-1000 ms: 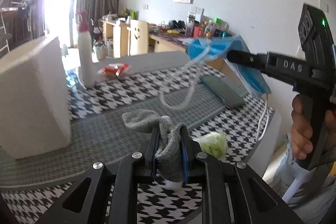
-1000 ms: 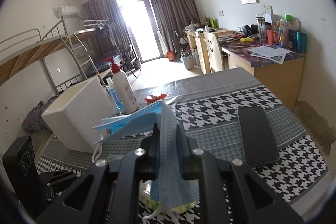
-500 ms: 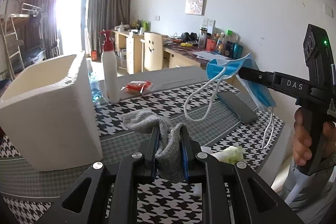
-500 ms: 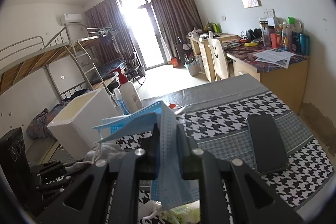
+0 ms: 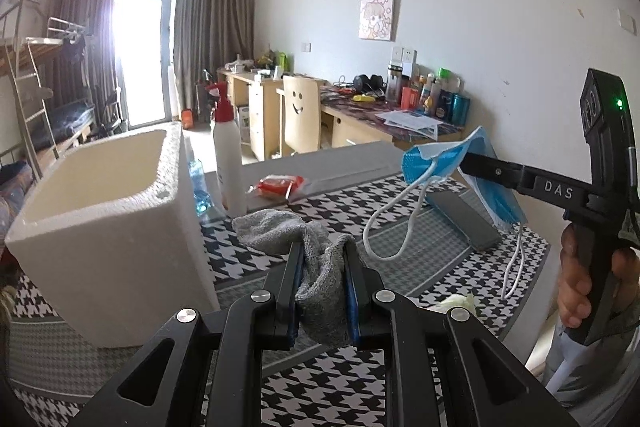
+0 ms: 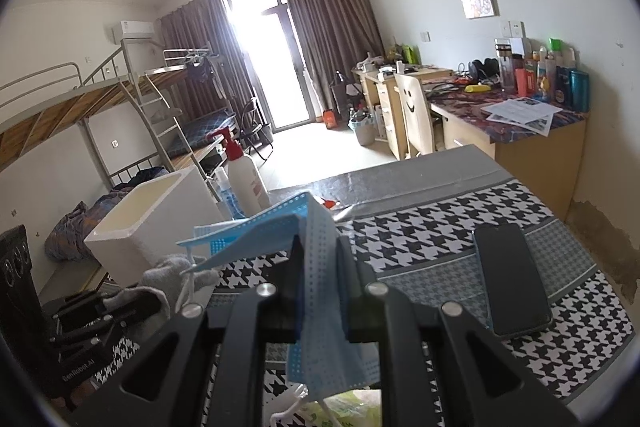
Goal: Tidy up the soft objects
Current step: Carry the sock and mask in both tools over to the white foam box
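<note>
A grey sock (image 5: 316, 267) is pinched in my left gripper (image 5: 322, 255), which is shut on it above the houndstooth table (image 5: 360, 399). The sock's free end flops left towards the white foam box (image 5: 104, 227), whose open top is empty as far as I see. My right gripper (image 6: 318, 251) is shut on a blue face mask (image 6: 320, 287); in the left wrist view the mask (image 5: 436, 159) hangs in the air at the right, its white ear loops dangling. The sock (image 6: 172, 273) and the left gripper also show low left in the right wrist view.
A white pump bottle (image 5: 228, 163) with a red top and a small blue bottle (image 5: 198, 183) stand behind the box. A red packet (image 5: 278, 185) and a dark phone (image 6: 510, 279) lie on the table. A pale green bag (image 5: 456, 303) lies near the front edge. A hand (image 5: 576, 287) holds the right gripper.
The left gripper has risen with the sock and swung, so the foam box's open top now shows. The right gripper with the mask has barely moved.
</note>
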`<state>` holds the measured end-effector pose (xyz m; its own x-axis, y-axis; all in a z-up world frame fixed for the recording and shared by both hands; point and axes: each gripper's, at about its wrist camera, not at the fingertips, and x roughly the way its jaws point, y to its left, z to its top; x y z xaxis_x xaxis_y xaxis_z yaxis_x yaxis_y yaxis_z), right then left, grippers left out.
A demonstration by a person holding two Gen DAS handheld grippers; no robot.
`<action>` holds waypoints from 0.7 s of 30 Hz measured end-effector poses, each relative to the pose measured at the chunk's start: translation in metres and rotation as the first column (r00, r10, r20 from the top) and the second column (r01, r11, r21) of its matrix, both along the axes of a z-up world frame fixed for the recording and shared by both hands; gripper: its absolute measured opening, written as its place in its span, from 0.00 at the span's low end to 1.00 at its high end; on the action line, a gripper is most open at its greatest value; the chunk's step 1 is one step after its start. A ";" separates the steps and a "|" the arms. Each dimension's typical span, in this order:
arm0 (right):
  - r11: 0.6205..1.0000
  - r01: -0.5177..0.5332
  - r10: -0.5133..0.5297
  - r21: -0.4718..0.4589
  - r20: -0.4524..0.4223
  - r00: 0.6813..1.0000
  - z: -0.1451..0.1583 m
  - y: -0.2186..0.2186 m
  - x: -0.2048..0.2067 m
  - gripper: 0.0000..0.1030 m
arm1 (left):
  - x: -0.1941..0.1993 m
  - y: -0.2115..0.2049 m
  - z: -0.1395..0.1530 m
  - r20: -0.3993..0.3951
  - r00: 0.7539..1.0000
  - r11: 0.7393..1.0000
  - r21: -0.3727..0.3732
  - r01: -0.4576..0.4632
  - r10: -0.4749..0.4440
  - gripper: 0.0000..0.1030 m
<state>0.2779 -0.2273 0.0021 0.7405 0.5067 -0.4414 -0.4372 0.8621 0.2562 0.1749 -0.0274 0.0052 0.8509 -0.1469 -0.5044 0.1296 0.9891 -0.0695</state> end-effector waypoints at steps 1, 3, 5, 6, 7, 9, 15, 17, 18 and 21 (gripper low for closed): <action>1.000 0.000 0.000 0.002 0.000 1.000 0.000 0.000 0.000 0.17 | 0.000 0.001 0.001 0.004 1.000 1.000 0.002 -0.001 0.001 0.19; 1.000 0.002 -0.002 0.000 0.003 1.000 0.001 0.001 0.000 0.17 | 0.001 0.001 0.004 0.011 1.000 1.000 0.001 -0.003 0.003 0.19; 1.000 0.003 -0.003 -0.001 0.003 1.000 0.003 0.002 0.002 0.17 | 0.001 0.002 0.006 0.021 1.000 1.000 0.005 -0.003 0.003 0.19; 1.000 0.004 -0.004 -0.002 0.004 1.000 0.004 0.002 0.002 0.17 | 0.001 0.002 0.007 0.026 1.000 1.000 0.007 -0.005 0.005 0.19; 1.000 0.006 -0.006 -0.003 0.006 1.000 0.004 0.003 0.002 0.17 | 0.001 0.003 0.009 0.031 0.999 1.000 0.009 -0.008 0.008 0.19; 1.000 0.004 -0.004 -0.004 0.009 1.000 0.006 0.004 0.002 0.17 | 0.001 0.003 0.010 0.038 0.999 1.000 0.013 -0.012 0.012 0.19; 1.000 -0.006 0.006 -0.005 0.021 1.000 0.009 0.009 0.003 0.17 | 0.002 0.005 0.015 0.054 0.998 1.000 0.020 -0.019 0.018 0.19; 1.000 -0.008 0.008 -0.005 0.024 1.000 0.011 0.010 0.003 0.17 | 0.001 0.006 0.016 0.064 0.998 0.999 0.025 -0.023 0.022 0.19; 1.000 -0.010 0.010 -0.004 0.026 1.000 0.012 0.011 0.004 0.17 | 0.001 0.006 0.018 0.068 0.997 0.999 0.026 -0.026 0.024 0.19; 1.000 -0.013 0.013 -0.005 0.033 0.999 0.015 0.013 0.004 0.17 | 0.002 0.009 0.022 0.077 0.997 0.999 0.034 -0.036 0.033 0.19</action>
